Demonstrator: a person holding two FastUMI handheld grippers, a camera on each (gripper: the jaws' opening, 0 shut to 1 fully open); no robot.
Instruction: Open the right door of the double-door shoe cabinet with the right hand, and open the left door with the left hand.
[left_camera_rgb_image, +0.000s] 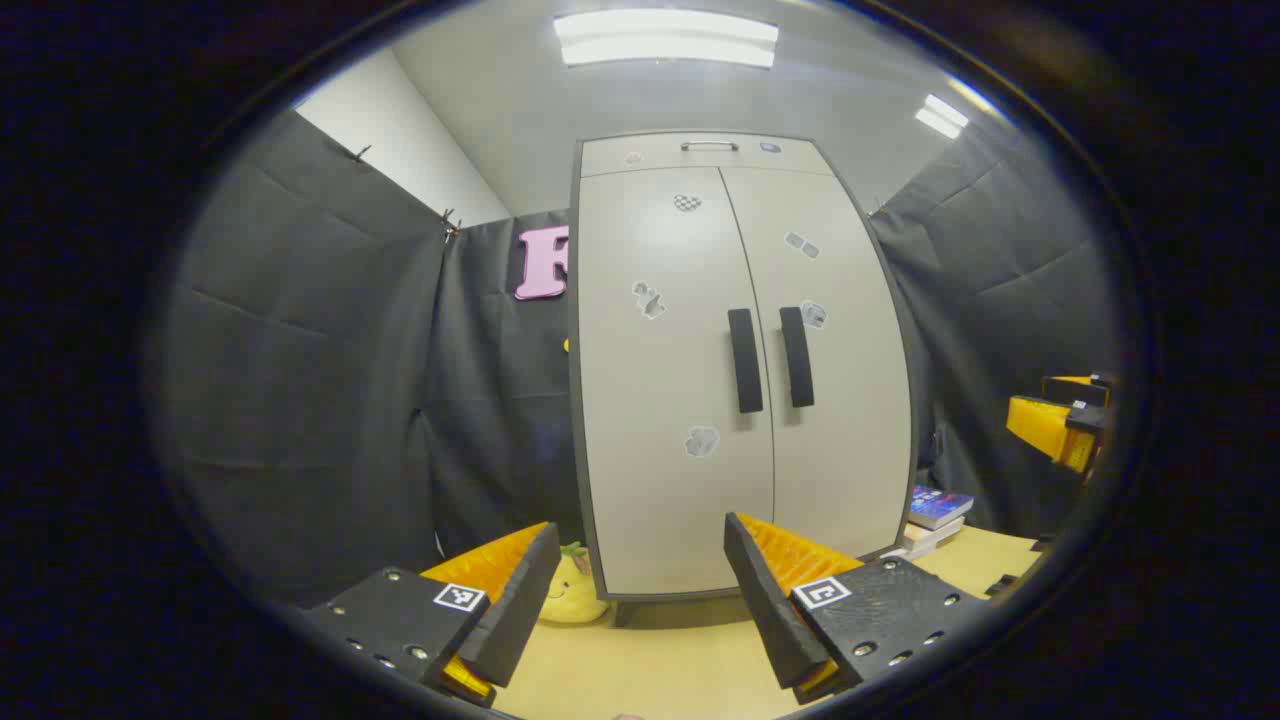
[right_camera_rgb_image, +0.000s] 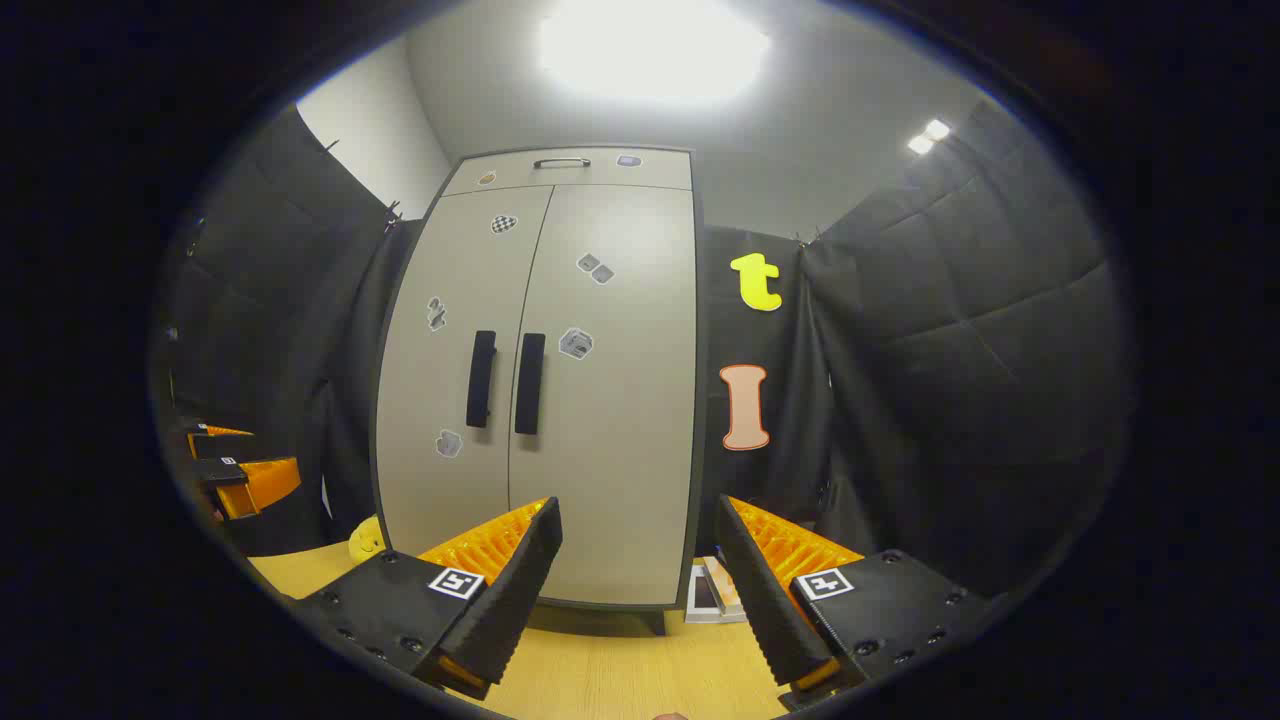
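Note:
A pale grey double-door shoe cabinet (left_camera_rgb_image: 740, 380) (right_camera_rgb_image: 540, 380) stands upright on the wooden table, both doors closed. Each door carries a dark vertical handle by the centre seam: left handle (left_camera_rgb_image: 745, 360) (right_camera_rgb_image: 481, 378), right handle (left_camera_rgb_image: 797, 356) (right_camera_rgb_image: 530, 383). My left gripper (left_camera_rgb_image: 640, 560) is open, well short of the cabinet and level with its base. My right gripper (right_camera_rgb_image: 635, 540) is open too, low in front of the cabinet's right part. The right gripper (left_camera_rgb_image: 1060, 420) also shows at the right edge of the left gripper view, and the left gripper (right_camera_rgb_image: 240, 470) at the left edge of the right gripper view.
A yellow plush toy (left_camera_rgb_image: 572, 598) (right_camera_rgb_image: 366, 540) lies by the cabinet's left foot. Stacked books (left_camera_rgb_image: 935, 515) (right_camera_rgb_image: 715, 590) lie to its right. A drawer with a metal handle (left_camera_rgb_image: 709, 146) tops the cabinet. Black cloth walls close in on both sides of the table (left_camera_rgb_image: 660, 660).

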